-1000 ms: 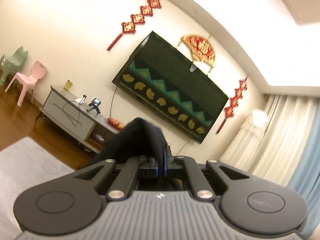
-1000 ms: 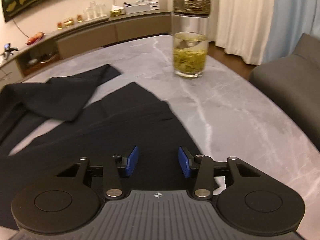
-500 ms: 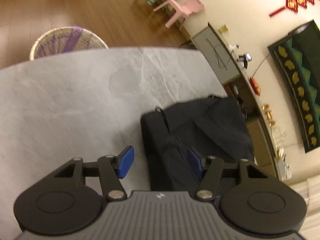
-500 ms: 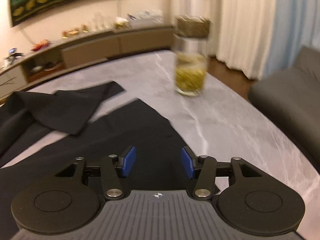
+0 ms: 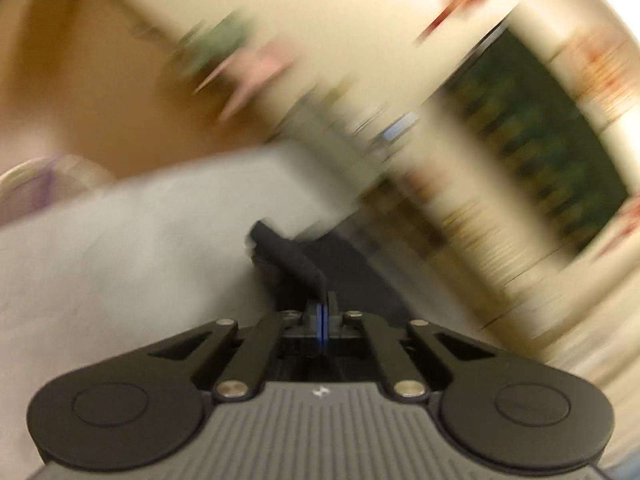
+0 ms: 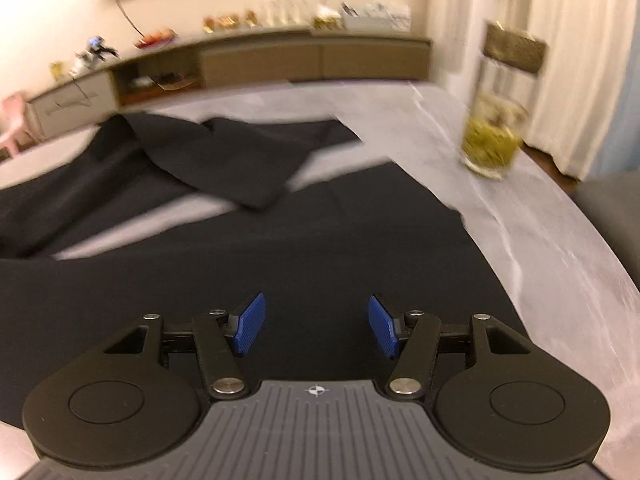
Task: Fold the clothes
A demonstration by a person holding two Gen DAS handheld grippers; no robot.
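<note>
A black garment (image 6: 304,240) lies spread over the grey marble table (image 6: 532,240), with a folded-over flap (image 6: 224,156) at the back. My right gripper (image 6: 316,326) is open and empty, hovering low over the near part of the cloth. In the blurred left wrist view, my left gripper (image 5: 322,322) is shut on a thick black edge of the garment (image 5: 292,258), which rises from the table (image 5: 120,248) into the jaws.
A lidded glass jar of green tea (image 6: 496,128) stands on the table at the right. A grey sofa (image 6: 612,208) sits beyond the right edge. A low TV cabinet (image 6: 256,64) runs along the far wall. A woven basket (image 5: 44,184) stands on the floor at the left.
My left gripper was open over the garment half a second ago and has since shut on its edge; it is swinging fast. My right gripper has shifted left, staying open.
</note>
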